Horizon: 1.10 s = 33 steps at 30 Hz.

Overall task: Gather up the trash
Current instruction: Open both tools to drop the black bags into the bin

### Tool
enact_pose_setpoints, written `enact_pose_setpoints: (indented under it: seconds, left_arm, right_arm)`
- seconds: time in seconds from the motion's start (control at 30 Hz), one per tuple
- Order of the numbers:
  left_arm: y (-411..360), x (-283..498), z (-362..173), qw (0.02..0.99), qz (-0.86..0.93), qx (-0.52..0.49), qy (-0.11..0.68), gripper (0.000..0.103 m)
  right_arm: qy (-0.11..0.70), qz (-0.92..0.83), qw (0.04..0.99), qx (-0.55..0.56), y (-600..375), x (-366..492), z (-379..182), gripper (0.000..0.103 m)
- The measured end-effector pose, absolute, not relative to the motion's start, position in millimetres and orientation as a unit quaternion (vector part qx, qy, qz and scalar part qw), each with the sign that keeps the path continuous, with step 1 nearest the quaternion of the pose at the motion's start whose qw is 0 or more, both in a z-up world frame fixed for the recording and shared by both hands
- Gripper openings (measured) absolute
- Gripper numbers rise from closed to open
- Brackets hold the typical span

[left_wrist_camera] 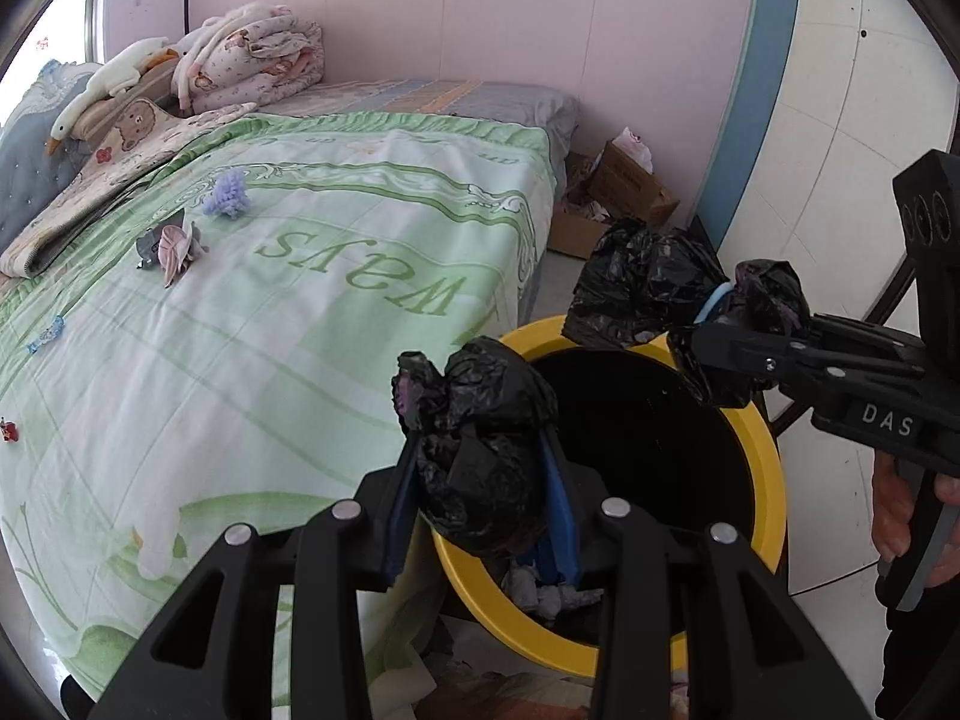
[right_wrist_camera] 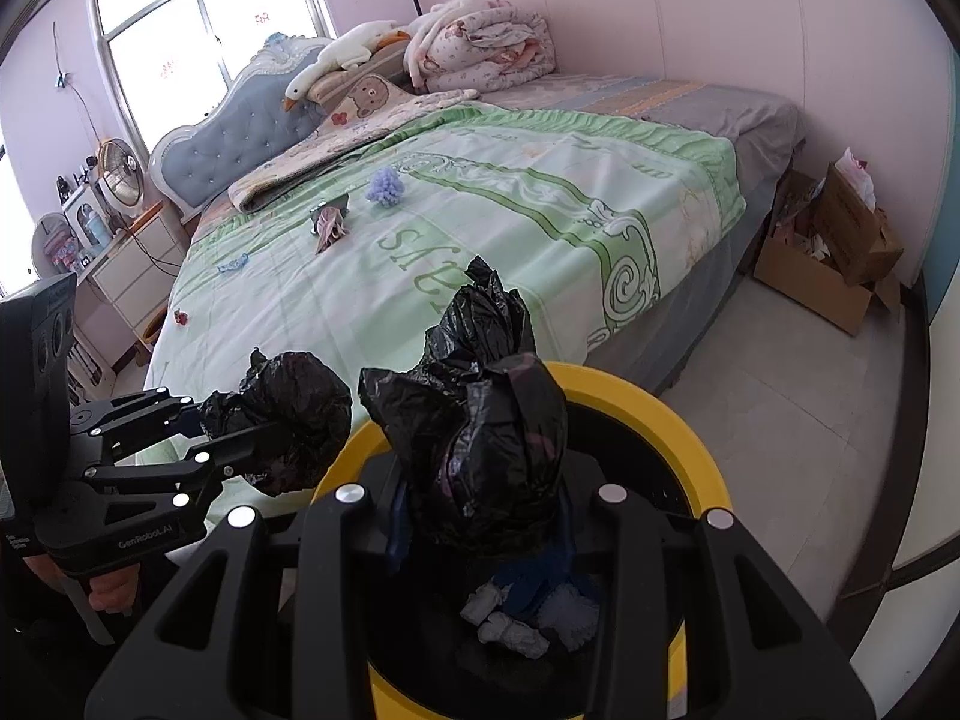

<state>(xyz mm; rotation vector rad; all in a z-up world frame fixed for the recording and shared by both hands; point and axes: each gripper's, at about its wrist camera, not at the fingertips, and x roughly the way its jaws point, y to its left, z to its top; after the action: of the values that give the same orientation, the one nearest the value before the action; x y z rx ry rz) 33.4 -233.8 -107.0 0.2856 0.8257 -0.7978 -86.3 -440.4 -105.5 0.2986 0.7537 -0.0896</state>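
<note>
The yellow bin [left_wrist_camera: 771, 468] mouth is crowded: bunched black bag [left_wrist_camera: 486, 450] at 6 o'clock and 1 o'clock, crumpled paper [left_wrist_camera: 543, 597] inside. The bed [left_wrist_camera: 270, 330] blocks 9 o'clock; cardboard boxes [right_wrist_camera: 840, 252] stand at 2 o'clock, open floor [right_wrist_camera: 798, 396] between.

We see a crinkled black plastic bin liner [left_wrist_camera: 642, 294], its bunched edges raised above a round yellow-rimmed trash bin [left_wrist_camera: 771, 450]; white crumpled paper scraps [left_wrist_camera: 549, 594] lie inside near us.
</note>
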Motion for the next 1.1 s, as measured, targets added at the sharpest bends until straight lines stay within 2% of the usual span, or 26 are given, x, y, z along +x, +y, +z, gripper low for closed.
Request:
enact_pose_setpoints:
  seconds: [0.47, 0.57, 0.67, 0.73, 0.87, 0.93, 1.1]
  left_arm:
    - [-240, 22, -105, 0.826, -0.393, 0.142, 0.378, 0.037]
    - [-239, 21, -102, 0.827, -0.396, 0.140, 0.374, 0.043]
    - [-236, 20, -100, 0.830, -0.394, 0.138, 0.370, 0.049]
    - [-234, 21, -99, 0.832, -0.391, 0.136, 0.369, 0.058]
    - [-227, 23, -93, 0.840, -0.384, 0.129, 0.361, 0.068]
    - [-222, 25, -89, 0.846, -0.380, 0.123, 0.354, 0.075]
    - [-209, 34, -82, 0.856, -0.368, 0.110, 0.346, 0.081]
  right_arm:
    - [0.366, -0.052, 0.916, 0.156, -446, -92, -106, 0.037]
    - [0.366, -0.059, 0.915, 0.159, -449, -93, -106, 0.039]
    - [0.367, -0.064, 0.913, 0.166, -453, -96, -106, 0.046]
    - [0.366, -0.069, 0.912, 0.170, -455, -98, -105, 0.049]
    - [0.356, -0.077, 0.915, 0.175, -461, -101, -98, 0.058]
    - [0.352, -0.081, 0.916, 0.174, -462, -102, -95, 0.058]
    - [0.345, -0.083, 0.919, 0.172, -462, -102, -90, 0.061]
